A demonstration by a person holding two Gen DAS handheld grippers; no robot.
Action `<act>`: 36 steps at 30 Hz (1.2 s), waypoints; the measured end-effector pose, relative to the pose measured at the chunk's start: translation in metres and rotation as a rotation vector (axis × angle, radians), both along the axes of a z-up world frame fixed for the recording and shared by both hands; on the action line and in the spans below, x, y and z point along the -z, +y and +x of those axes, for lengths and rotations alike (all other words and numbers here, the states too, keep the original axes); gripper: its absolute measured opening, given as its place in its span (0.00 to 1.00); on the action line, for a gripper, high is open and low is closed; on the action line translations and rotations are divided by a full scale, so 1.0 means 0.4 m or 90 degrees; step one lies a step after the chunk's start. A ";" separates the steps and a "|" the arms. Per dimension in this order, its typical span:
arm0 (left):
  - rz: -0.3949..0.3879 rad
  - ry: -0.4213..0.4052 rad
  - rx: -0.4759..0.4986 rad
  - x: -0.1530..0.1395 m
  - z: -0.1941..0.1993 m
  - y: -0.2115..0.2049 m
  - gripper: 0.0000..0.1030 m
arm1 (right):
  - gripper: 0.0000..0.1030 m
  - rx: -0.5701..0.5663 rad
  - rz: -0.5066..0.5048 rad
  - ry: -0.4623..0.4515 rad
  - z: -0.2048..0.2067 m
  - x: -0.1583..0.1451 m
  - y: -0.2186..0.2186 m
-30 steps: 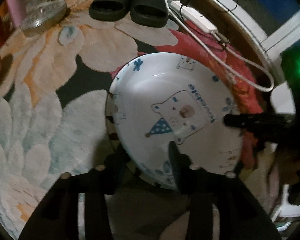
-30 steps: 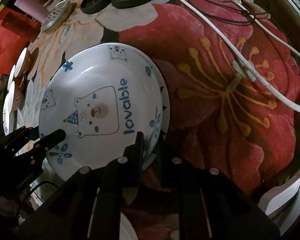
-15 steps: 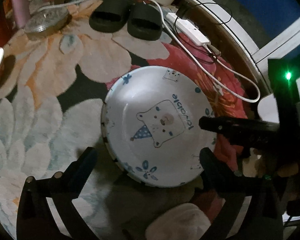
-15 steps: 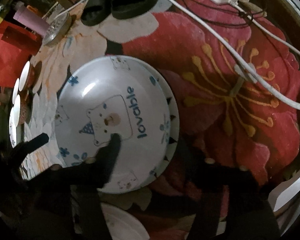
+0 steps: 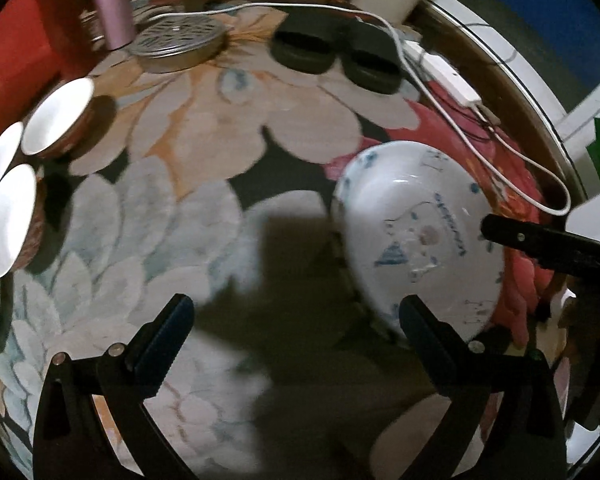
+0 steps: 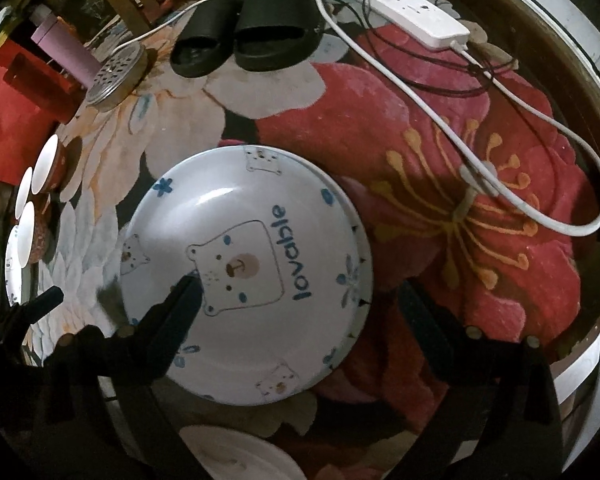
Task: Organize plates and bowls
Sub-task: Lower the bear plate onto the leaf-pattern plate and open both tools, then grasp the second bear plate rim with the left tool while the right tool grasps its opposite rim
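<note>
A white plate with a blue bear and the word "lovable" [image 6: 244,272] lies on the flowered rug, stacked on another plate whose rim [image 6: 361,264] shows at its right edge. My right gripper [image 6: 300,292] hovers over it with its jaws opening; one finger is above the plate, the other above the rug, and neither pad presses on it. My left gripper [image 5: 294,316] stands open over bare rug, left of the same plate [image 5: 420,236]. Three small white bowls [image 5: 56,120] with brown outsides sit at the far left.
Black slippers [image 6: 244,40], a white power strip [image 6: 412,20] with its cable [image 6: 500,152], a perforated metal lid [image 5: 176,40] and a pink bottle [image 5: 112,4] lie at the rug's far side. Another white plate [image 6: 240,456] sits at the near edge.
Both grippers were shut on the bear plate's rim and have opened and let it go. The left gripper has swung left, away from the plate. The right one has risen slightly.
</note>
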State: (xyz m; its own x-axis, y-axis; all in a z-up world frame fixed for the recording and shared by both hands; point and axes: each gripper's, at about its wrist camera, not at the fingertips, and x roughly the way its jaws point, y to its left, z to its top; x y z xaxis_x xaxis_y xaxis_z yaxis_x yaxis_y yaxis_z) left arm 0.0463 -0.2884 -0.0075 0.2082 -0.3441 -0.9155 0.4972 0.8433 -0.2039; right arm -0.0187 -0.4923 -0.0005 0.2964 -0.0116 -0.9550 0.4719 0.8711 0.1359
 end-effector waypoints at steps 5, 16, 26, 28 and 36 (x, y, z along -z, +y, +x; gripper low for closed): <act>0.001 -0.010 -0.025 -0.006 0.013 0.051 1.00 | 0.96 -0.009 0.004 -0.007 0.015 -0.001 0.040; 0.009 -0.021 -0.076 -0.012 0.039 0.161 1.00 | 0.96 -0.052 0.026 -0.014 0.061 0.005 0.142; 0.025 -0.018 -0.126 0.007 0.052 0.268 1.00 | 0.96 -0.090 0.033 -0.016 0.095 0.013 0.229; 0.027 -0.018 -0.135 0.009 0.056 0.289 1.00 | 0.96 -0.096 0.035 -0.016 0.099 0.014 0.244; 0.032 -0.020 -0.165 0.011 0.070 0.358 1.00 | 0.96 -0.121 0.042 -0.020 0.126 0.019 0.304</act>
State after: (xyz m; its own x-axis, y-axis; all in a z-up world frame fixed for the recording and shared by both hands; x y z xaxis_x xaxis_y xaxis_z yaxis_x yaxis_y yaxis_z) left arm 0.0743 -0.1452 -0.0119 0.3115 -0.2291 -0.9222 0.2682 0.9522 -0.1460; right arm 0.0318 -0.3706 -0.0083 0.3178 0.1093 -0.9419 0.2949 0.9327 0.2077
